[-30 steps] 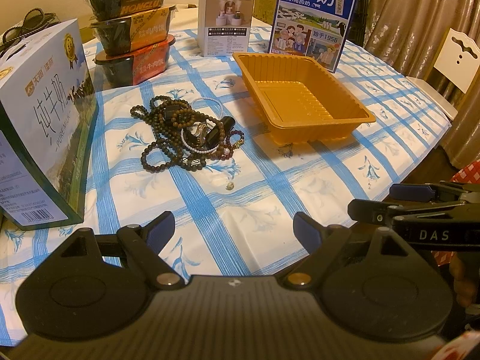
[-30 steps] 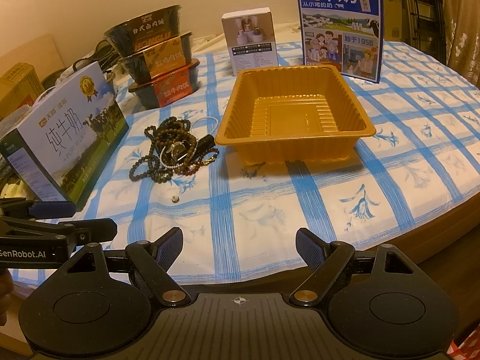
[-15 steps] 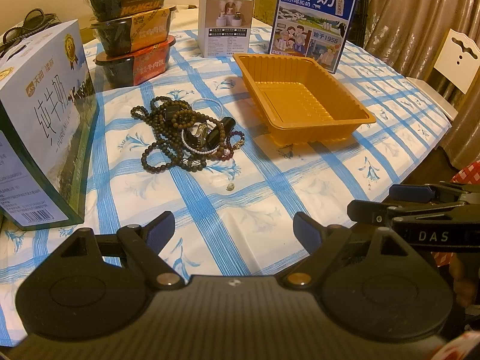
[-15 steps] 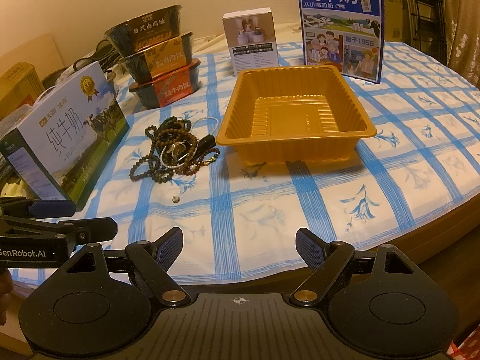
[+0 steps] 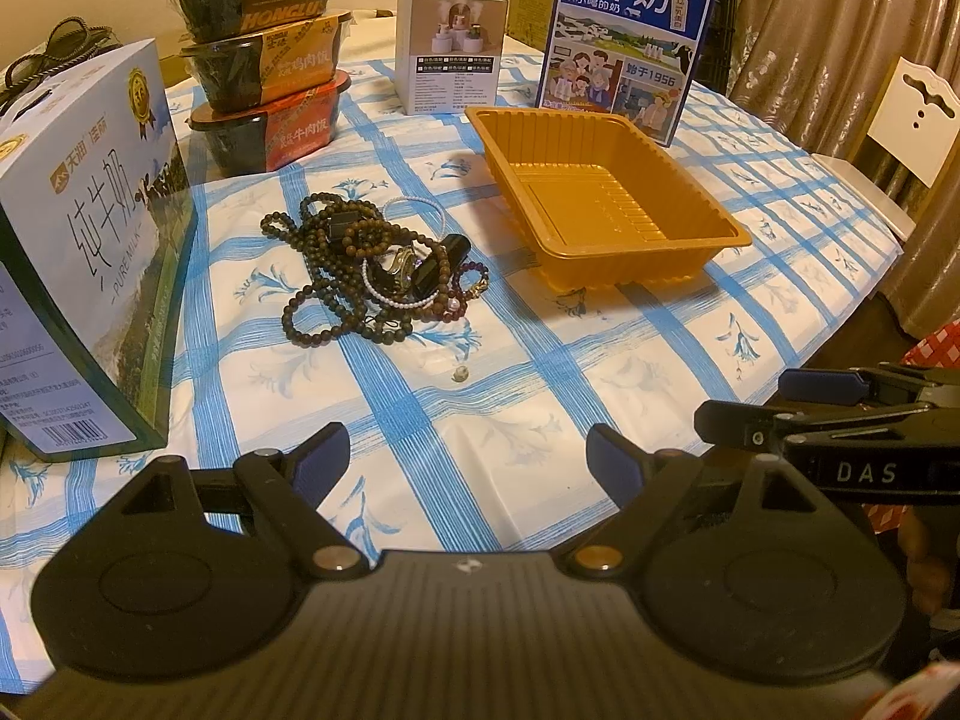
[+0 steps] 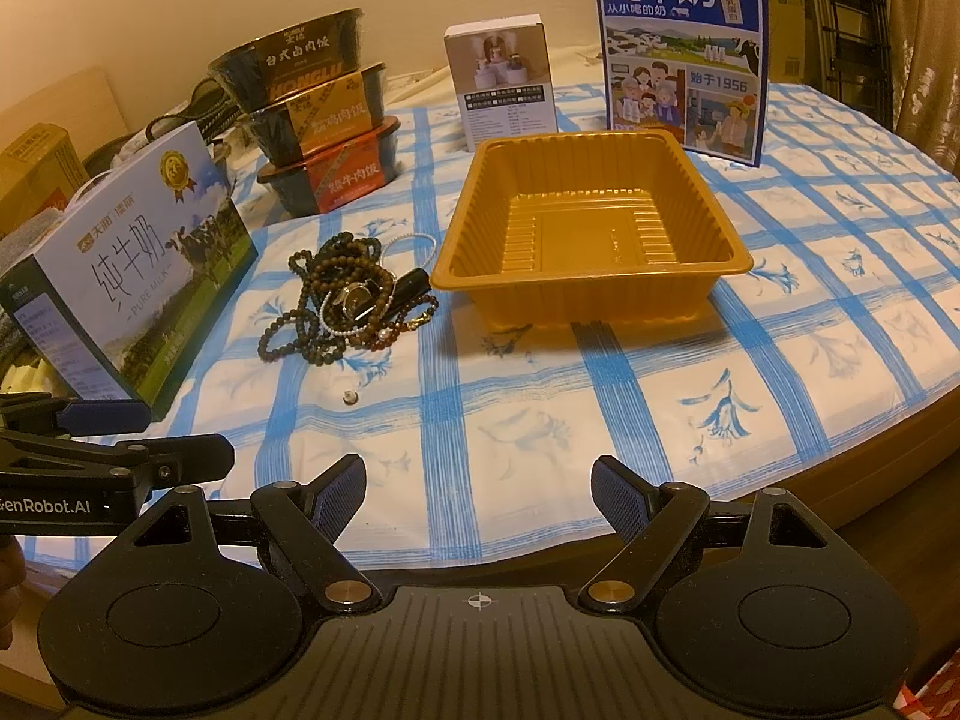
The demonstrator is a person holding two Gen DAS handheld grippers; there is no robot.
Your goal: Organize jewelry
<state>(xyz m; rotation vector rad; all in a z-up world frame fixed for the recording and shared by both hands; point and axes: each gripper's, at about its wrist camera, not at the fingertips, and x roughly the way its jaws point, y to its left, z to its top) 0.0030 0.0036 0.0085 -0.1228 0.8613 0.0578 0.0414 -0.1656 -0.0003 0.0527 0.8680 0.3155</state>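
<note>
Several bead strands [image 5: 360, 267] lie tangled left of the empty orange tray [image 5: 606, 204], light, limp, snag-prone, best pinched at an outer loop; both left gripper [image 5: 467, 455] and right gripper [image 6: 478, 491] gape wide, holding nothing.
</note>
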